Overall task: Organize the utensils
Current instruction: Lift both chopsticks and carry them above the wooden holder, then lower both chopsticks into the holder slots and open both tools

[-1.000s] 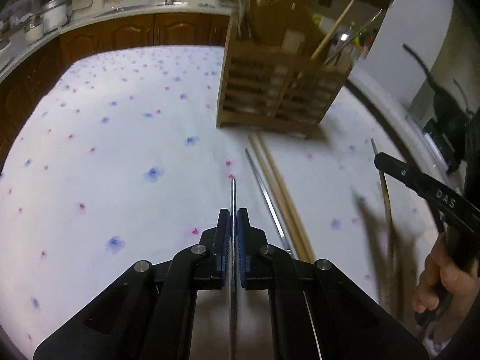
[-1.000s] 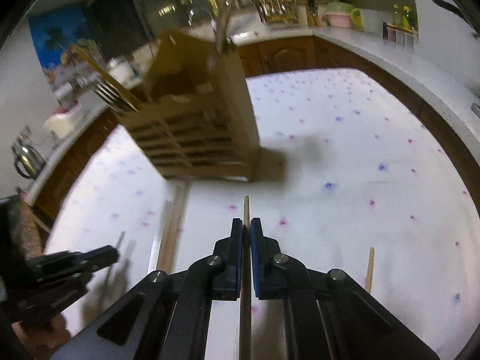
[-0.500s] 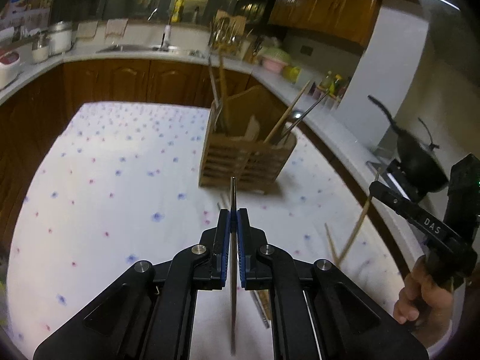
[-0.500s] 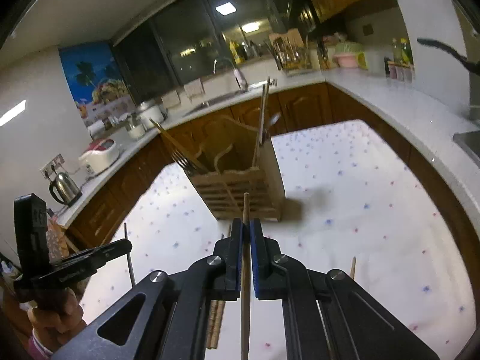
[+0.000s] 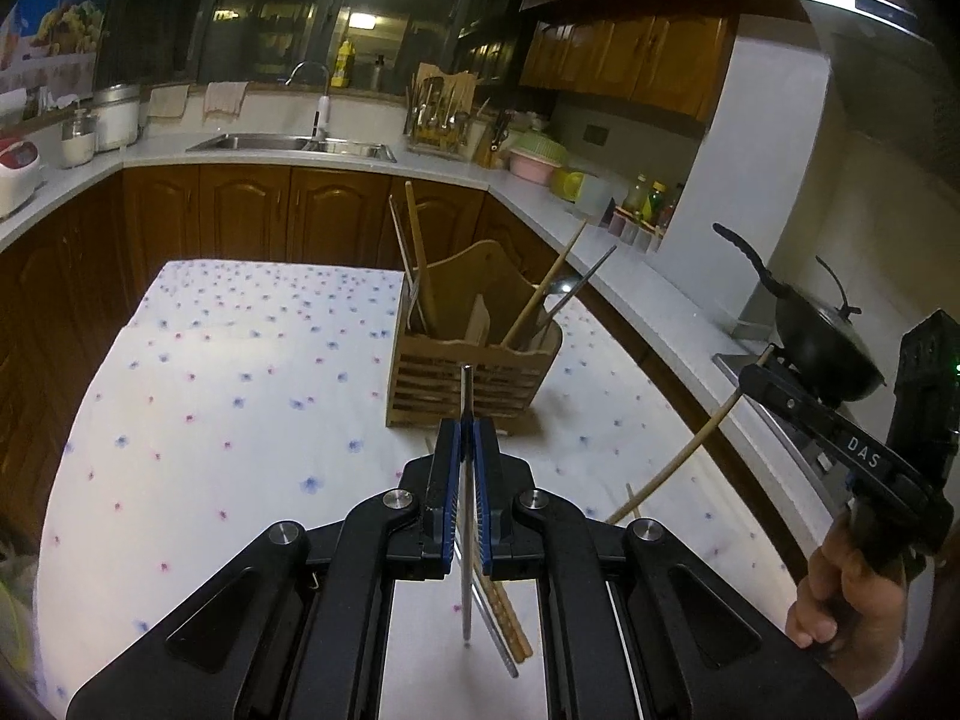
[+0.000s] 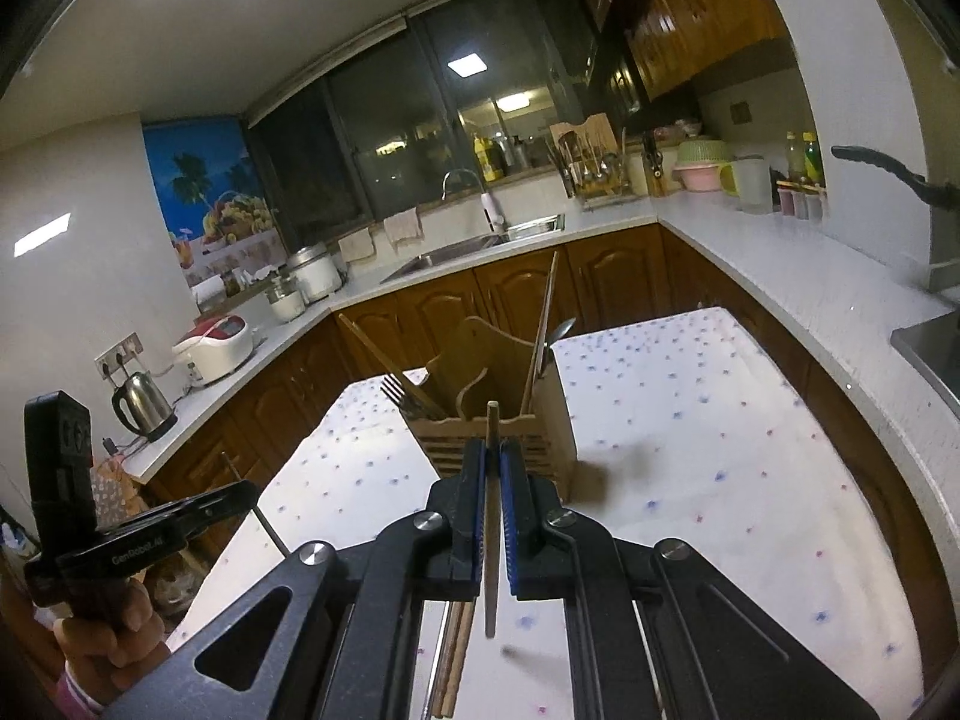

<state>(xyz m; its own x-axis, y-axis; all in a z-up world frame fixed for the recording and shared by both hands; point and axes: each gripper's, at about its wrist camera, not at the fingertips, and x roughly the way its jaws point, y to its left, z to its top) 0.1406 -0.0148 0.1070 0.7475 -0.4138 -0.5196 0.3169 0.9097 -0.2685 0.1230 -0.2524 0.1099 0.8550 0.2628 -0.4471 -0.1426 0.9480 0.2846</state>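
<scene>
While the wooden rack (image 5: 474, 360) stands on the flowered cloth (image 5: 240, 396) over the tabletop, both tongs hang up in the air on the near side of it. The left tongs (image 5: 467, 432) are pinched tight on a thin metal chopstick (image 5: 466, 588); it runs straight thru the blue pads & sticks out a bit at the front, w/ its tip in line w/ the rack's front wall. The right tongs (image 6: 493, 450) are pinched tight on a wooden chopstick (image 6: 491, 576), held the same way, tip lined up w/ the rack.

In the left view the right tongs show at the right edge, held by a hand (image 5: 840, 594), w/ the wooden stick slanting down from them. In the right view the left tongs show at the left edge w/ a hand (image 6: 114, 630) under them.

More chopsticks (image 5: 504, 618) lie flat on the cloth in front of the rack, wood ones & a metal one side by side. One more wooden stick (image 5: 631, 501) lies to the right of those. The rack already has sticks, a fork (image 6: 399, 393) & a spoon (image 6: 561, 333) standing in it.
</scene>
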